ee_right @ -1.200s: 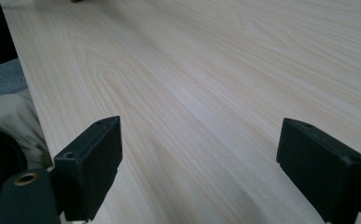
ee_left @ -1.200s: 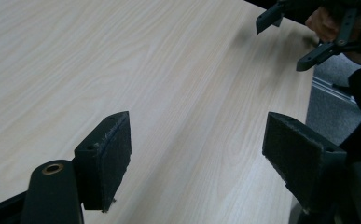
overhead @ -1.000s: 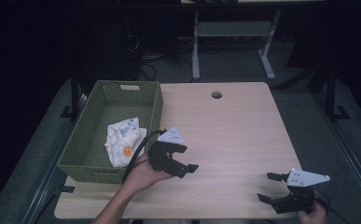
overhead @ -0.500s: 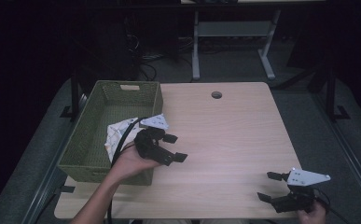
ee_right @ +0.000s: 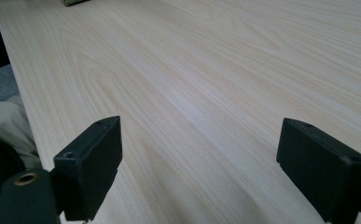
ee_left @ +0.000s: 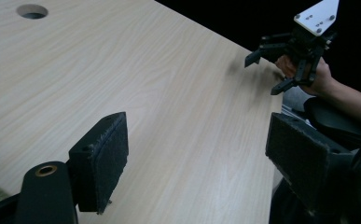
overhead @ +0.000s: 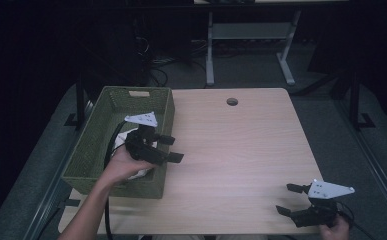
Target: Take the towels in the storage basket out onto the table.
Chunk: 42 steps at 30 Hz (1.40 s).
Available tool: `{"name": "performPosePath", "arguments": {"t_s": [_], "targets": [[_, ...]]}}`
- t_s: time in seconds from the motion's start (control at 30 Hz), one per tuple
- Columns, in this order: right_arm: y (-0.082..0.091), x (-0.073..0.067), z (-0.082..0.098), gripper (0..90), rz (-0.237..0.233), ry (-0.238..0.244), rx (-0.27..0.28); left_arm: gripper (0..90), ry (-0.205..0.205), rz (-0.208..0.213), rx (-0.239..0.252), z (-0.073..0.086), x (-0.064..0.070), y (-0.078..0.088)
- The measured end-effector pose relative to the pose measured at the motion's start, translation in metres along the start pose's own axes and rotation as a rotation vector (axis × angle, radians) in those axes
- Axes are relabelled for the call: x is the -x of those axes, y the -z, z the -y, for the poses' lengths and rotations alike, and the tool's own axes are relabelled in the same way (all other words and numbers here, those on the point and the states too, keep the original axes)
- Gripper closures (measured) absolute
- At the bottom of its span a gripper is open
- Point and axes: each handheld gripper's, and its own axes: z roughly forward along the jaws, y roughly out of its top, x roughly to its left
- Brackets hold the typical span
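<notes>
We count two grippers, each with two flat black jaws faced with dark, rough-textured pads. Nearest us, at the table's near right corner, the right gripper sits in a hand with its jaws spread wide and nothing between them; its grey three-cornered plate lies flat on top, and from the left gripper view we see it again at the far edge of the board. Its own view looks along pale, long-grained wood between the two parted jaws. Farther in, on the left, the left gripper is held above the near right edge of one green woven basket, jaws also wide apart and holding nothing, pointing out over the table. Just under the left hand we see one white crumpled thing lying inside the basket, mostly hidden; we cannot tell what it is. The basket is rectangular, with a slot handle in its far wall. Farthest, one round hole is cut in the light wooden tabletop.
</notes>
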Motion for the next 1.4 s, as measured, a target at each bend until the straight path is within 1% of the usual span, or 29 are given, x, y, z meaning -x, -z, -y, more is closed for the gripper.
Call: {"name": "performPosePath", "arguments": {"t_s": [0.07, 0.1, 0.23, 0.4, 0.53, 0.57, 0.6, 0.8, 0.83, 0.93, 1.0, 1.03, 1.07, 1.1, 1.17, 1.2, 1.27, 1.3, 1.33, 1.37, 1.4], "targets": [[0.0, 0.0, 0.0, 13.9, 0.0, -0.001, 0.001, 21.4, 0.008, -0.01, 0.003, 0.001, -0.005, 0.006], [0.0, 0.0, 0.0, 13.9, 0.0, -0.001, 0.001, 21.4, 0.008, -0.01, 0.003, 0.001, -0.005, 0.006], [0.0, 0.001, 0.0, 13.8, 0.002, 0.002, 0.005, 21.4, 0.023, -0.016, 0.017, 0.002, -0.012, 0.015], [0.001, 0.001, 0.0, 13.8, 0.005, 0.005, 0.007, 21.6, 0.024, -0.025, 0.02, 0.004, -0.016, 0.021], [0.0, 0.002, 0.0, 13.8, 0.005, 0.005, 0.008, 21.8, 0.035, -0.034, 0.025, 0.006, -0.022, 0.026], [0.0, 0.002, 0.0, 13.8, 0.005, 0.005, 0.008, 21.8, 0.046, -0.036, 0.032, 0.008, -0.025, 0.03], [0.0, 0.002, 0.0, 13.8, 0.005, 0.005, 0.008, 21.8, 0.046, -0.036, 0.032, 0.008, -0.025, 0.03], [0.0, 0.002, 0.0, 13.8, 0.004, 0.004, 0.01, 22.0, 0.068, -0.057, 0.032, 0.014, -0.037, 0.04], [0.0, 0.002, 0.0, 13.8, 0.004, 0.004, 0.01, 22.0, 0.068, -0.057, 0.032, 0.014, -0.037, 0.04], [0.001, 0.003, 0.0, 13.8, 0.005, 0.003, 0.009, 22.0, 0.087, -0.071, 0.03, 0.018, -0.045, 0.043], [0.001, 0.003, 0.0, 13.8, 0.005, 0.003, 0.011, 22.0, 0.096, -0.079, 0.022, 0.02, -0.049, 0.044], [0.001, 0.003, 0.0, 13.8, 0.005, 0.003, 0.011, 22.0, 0.096, -0.079, 0.022, 0.02, -0.049, 0.044], [0.001, 0.003, 0.0, 13.8, 0.005, 0.002, 0.012, 22.0, 0.107, -0.094, 0.015, 0.022, -0.053, 0.044], [0.001, 0.003, 0.0, 13.8, 0.005, 0.002, 0.012, 22.0, 0.107, -0.094, 0.015, 0.022, -0.053, 0.044], [0.001, 0.003, 0.0, 13.8, 0.005, 0.001, 0.012, 22.0, 0.119, -0.107, 0.001, 0.025, -0.059, 0.043], [0.001, 0.003, 0.0, 13.8, 0.005, 0.001, 0.012, 22.0, 0.122, -0.116, -0.004, 0.026, -0.061, 0.043], [0.002, 0.003, 0.001, 13.8, 0.004, 0.003, 0.014, 22.0, 0.141, -0.148, -0.029, 0.031, -0.067, 0.042], [0.002, 0.003, 0.0, 13.8, 0.003, 0.003, 0.015, 22.0, 0.15, -0.157, -0.037, 0.033, -0.07, 0.043], [0.002, 0.003, 0.0, 13.8, 0.003, 0.003, 0.015, 22.1, 0.15, -0.157, -0.037, 0.033, -0.07, 0.043], [0.002, 0.003, 0.001, 13.8, 0.003, 0.003, 0.016, 22.1, 0.163, -0.171, -0.046, 0.036, -0.074, 0.043], [0.002, 0.003, 0.0, 13.8, 0.003, 0.003, 0.016, 22.1, 0.167, -0.18, -0.053, 0.037, -0.076, 0.043]]}}
